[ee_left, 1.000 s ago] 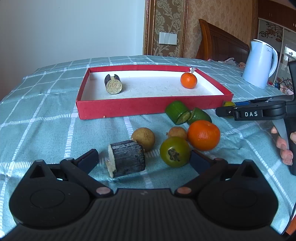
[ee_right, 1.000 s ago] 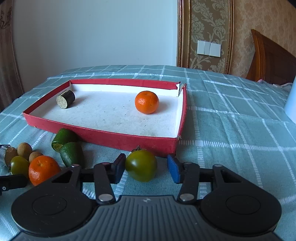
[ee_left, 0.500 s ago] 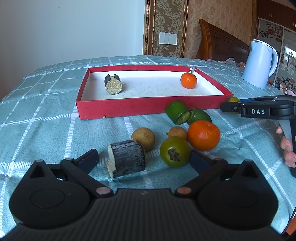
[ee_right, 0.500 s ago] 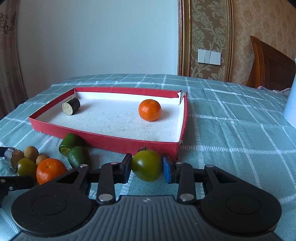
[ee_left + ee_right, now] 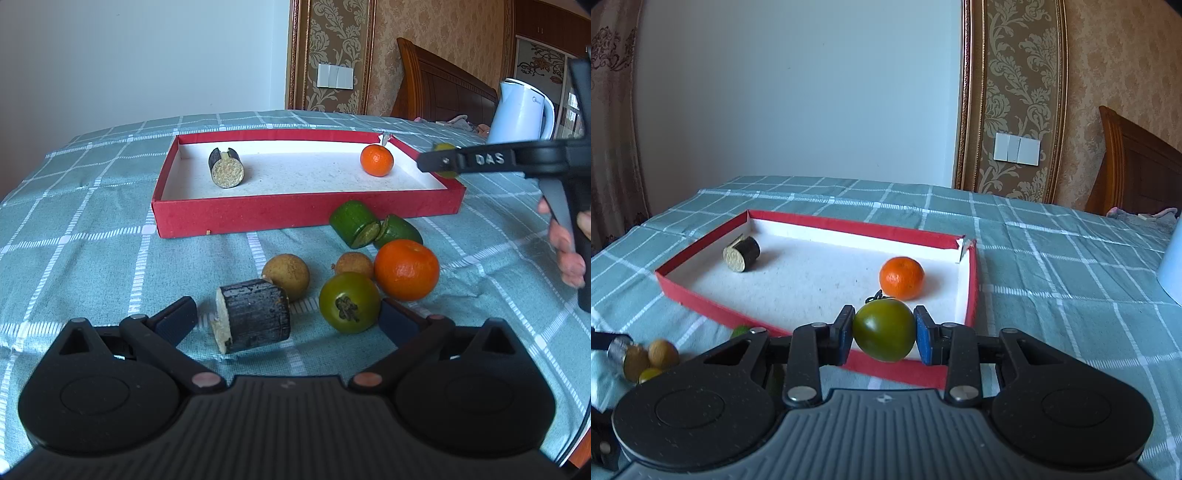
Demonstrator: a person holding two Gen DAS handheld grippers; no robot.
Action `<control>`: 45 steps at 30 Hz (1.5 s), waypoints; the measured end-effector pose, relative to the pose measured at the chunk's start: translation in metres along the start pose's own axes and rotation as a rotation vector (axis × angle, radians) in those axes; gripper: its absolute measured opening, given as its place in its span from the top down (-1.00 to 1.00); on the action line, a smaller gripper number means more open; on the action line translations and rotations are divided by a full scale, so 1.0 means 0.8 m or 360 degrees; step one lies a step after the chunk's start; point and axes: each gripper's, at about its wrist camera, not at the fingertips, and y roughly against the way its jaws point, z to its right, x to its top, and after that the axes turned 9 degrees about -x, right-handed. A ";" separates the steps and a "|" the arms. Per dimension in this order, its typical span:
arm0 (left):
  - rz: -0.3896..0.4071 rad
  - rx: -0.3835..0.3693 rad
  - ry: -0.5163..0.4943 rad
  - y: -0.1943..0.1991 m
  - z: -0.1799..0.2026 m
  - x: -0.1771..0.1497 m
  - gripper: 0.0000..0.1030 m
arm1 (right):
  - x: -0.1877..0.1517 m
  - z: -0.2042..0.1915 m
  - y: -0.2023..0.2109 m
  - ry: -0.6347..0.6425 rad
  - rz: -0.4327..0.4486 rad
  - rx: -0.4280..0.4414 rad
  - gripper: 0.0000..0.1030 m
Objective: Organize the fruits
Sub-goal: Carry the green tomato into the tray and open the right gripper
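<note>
Right wrist: right hand-held gripper [image 5: 884,334] clenched on green fruit [image 5: 884,329] over red tray [image 5: 971,280]. Left hand-held gripper [image 5: 284,319] released. Tangerine [image 5: 901,277], dark cylinder [image 5: 741,253] inside; rest pending.

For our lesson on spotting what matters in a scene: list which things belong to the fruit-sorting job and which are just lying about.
Part of the job:
- red tray
- green fruit in the right gripper
- orange in the tray
- loose orange
- dark cut piece by the left gripper

Just lying about:
- white kettle
- wall switch
- wooden headboard
</note>
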 end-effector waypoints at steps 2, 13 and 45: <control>0.0000 0.0000 0.0000 0.000 0.000 0.000 -1.00 | 0.006 -0.003 -0.013 0.0004 -0.0016 -0.0009 0.34; 0.0000 0.0000 0.0000 0.000 0.000 0.000 -1.00 | 0.027 -0.033 -0.073 0.0074 -0.0103 -0.0026 0.35; 0.0000 0.0000 0.0000 0.000 0.000 0.000 -1.00 | 0.020 -0.052 -0.109 0.0072 -0.0204 -0.0005 0.34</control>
